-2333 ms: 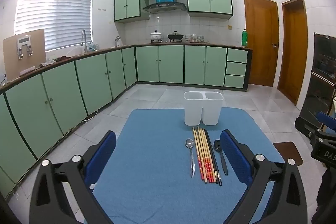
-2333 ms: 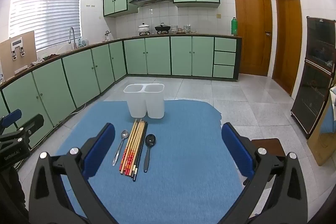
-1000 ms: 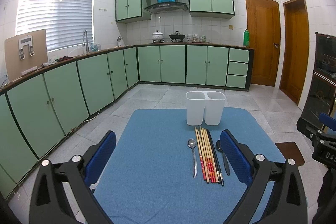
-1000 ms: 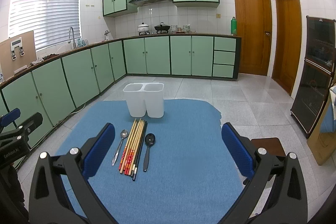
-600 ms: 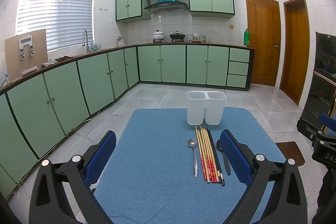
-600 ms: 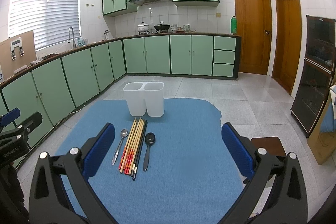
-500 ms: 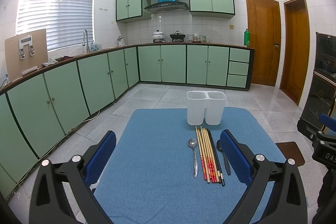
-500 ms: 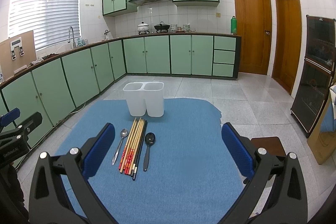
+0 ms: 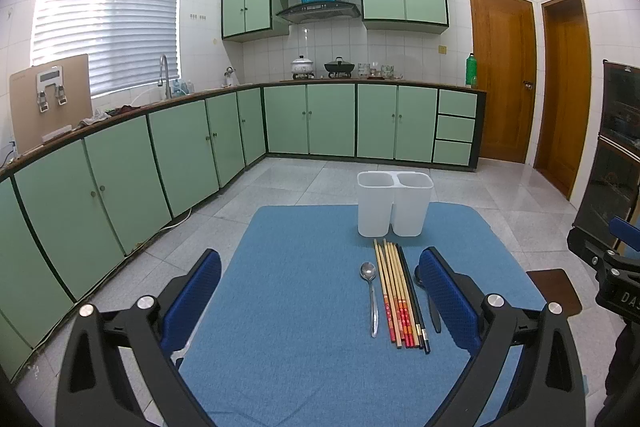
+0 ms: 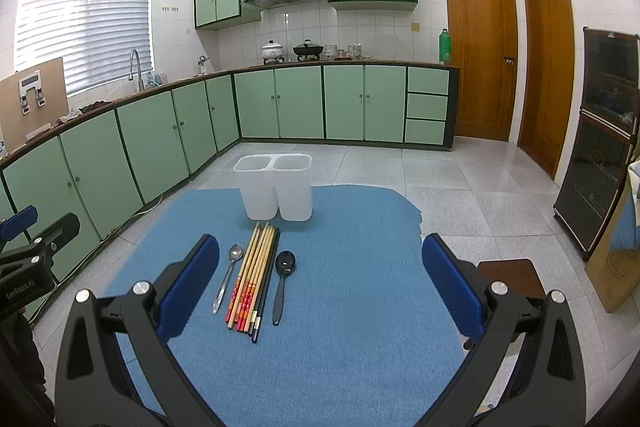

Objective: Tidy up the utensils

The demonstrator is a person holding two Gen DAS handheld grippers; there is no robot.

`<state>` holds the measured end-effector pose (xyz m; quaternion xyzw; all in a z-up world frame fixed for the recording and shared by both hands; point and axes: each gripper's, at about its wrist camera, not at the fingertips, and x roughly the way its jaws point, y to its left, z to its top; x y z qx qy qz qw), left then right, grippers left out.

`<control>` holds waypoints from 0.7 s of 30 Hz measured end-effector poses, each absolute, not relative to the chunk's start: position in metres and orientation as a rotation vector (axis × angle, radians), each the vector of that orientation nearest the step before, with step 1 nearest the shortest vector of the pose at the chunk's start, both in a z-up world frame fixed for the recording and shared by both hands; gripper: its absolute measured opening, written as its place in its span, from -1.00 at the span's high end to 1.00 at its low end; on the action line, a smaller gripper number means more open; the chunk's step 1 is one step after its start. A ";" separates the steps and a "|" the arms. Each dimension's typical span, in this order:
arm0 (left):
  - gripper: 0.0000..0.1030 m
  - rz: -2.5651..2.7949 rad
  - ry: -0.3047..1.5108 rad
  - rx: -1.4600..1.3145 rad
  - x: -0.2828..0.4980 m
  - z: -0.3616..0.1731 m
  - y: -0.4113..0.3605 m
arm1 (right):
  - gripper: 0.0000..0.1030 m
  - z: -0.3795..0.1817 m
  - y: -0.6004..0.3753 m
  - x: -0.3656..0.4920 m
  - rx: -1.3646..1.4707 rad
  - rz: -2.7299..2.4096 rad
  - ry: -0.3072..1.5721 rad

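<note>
While both claws are hovering above the near edge of the blue mat (image 9: 304, 307), the scene is reading like this, left to right:

Left gripper (image 9: 320, 301): jaws are standing wide apart, holding nothing, over the near left part of the mat; its right finger is covering part of the black spoon in the left wrist view.

Silver spoon (image 10: 229, 277): is lying flat on the mat, bowl pointing toward the far edge, just left of the chopsticks.

Chopsticks (image 10: 253, 277): are lying in a tight bundle, side by side, running from mid-mat toward the far edge, tips ending just short of the holder.

Black spoon (image 10: 282, 279): is lying flat just right of the chopsticks, bowl toward the far edge.

White two-compartment holder (image 10: 276, 191): is standing upright at the far edge of the mat; nothing is showing above either rim.

Right gripper (image 10: 320, 285): jaws are spread wide, gripping nothing, over the near right part of the mat, right of the utensils.
</note>
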<state>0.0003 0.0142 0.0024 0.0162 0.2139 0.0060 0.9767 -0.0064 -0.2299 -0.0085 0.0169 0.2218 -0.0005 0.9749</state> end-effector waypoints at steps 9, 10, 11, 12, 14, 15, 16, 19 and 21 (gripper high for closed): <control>-0.88 0.020 0.453 0.031 0.006 -0.005 0.017 | -0.90 -0.020 -0.231 -0.001 0.034 -0.001 0.464; -0.88 0.019 0.458 0.032 0.009 -0.007 0.015 | -0.90 -0.023 -0.232 0.001 0.036 0.001 0.469; -0.88 0.021 0.463 0.034 0.011 -0.009 0.015 | -0.90 -0.028 -0.232 0.004 0.037 0.003 0.476; -0.88 0.024 0.469 0.037 0.015 -0.011 0.016 | -0.90 -0.029 -0.233 0.007 0.037 0.005 0.482; -0.88 0.029 0.484 0.041 0.024 -0.015 0.018 | -0.90 -0.033 -0.233 0.016 0.040 0.011 0.501; -0.88 0.033 0.490 0.043 0.029 -0.017 0.019 | -0.90 -0.039 -0.233 0.024 0.040 0.009 0.517; -0.88 0.039 0.493 0.046 0.035 -0.020 0.020 | -0.91 -0.041 -0.232 0.029 0.040 0.010 0.528; -0.88 0.058 0.514 0.063 0.057 -0.031 0.024 | -0.90 -0.053 -0.230 0.049 0.032 0.007 0.559; -0.88 0.065 0.530 0.068 0.071 -0.039 0.025 | -0.90 -0.063 -0.226 0.065 0.022 0.008 0.585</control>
